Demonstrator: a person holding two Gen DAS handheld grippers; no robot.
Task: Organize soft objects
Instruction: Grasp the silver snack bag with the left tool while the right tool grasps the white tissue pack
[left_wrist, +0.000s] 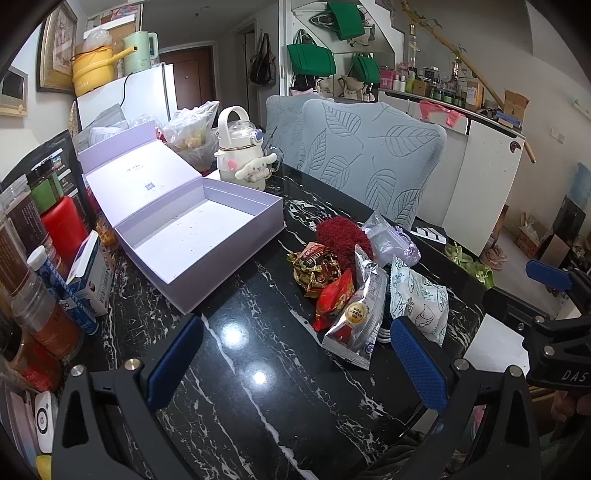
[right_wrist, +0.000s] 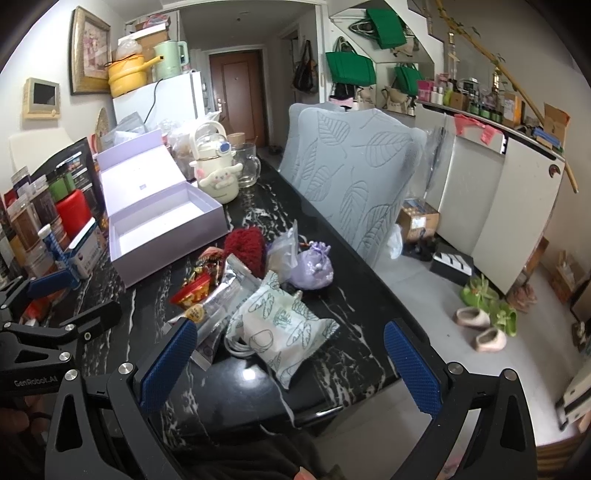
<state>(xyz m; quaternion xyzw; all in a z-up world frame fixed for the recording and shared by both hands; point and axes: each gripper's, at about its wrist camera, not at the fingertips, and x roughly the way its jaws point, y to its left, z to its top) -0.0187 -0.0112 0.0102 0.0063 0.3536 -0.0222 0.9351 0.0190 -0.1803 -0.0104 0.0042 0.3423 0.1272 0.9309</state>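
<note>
A pile of soft items lies on the black marble table (left_wrist: 236, 369): a dark red knitted piece (left_wrist: 338, 232) (right_wrist: 245, 242), a lilac drawstring pouch (left_wrist: 399, 242) (right_wrist: 314, 267), a white packet with green drawings (left_wrist: 419, 299) (right_wrist: 284, 325), a silver snack bag (left_wrist: 360, 314), a red packet (left_wrist: 332, 295) (right_wrist: 192, 293) and a gold-red wrapper (left_wrist: 316, 264). An open lilac box (left_wrist: 199, 232) (right_wrist: 162, 225) stands empty to the left. My left gripper (left_wrist: 295, 358) is open, just short of the pile. My right gripper (right_wrist: 291, 358) is open around the near end of the white packet.
Jars, bottles and a red container (left_wrist: 64, 229) crowd the table's left edge. A white cartoon-dog bottle (left_wrist: 243, 155) and a glass mug (right_wrist: 245, 164) stand behind the box. A chair with a leaf-patterned cover (left_wrist: 369, 162) stands against the table's right side. Slippers (right_wrist: 484, 328) lie on the floor.
</note>
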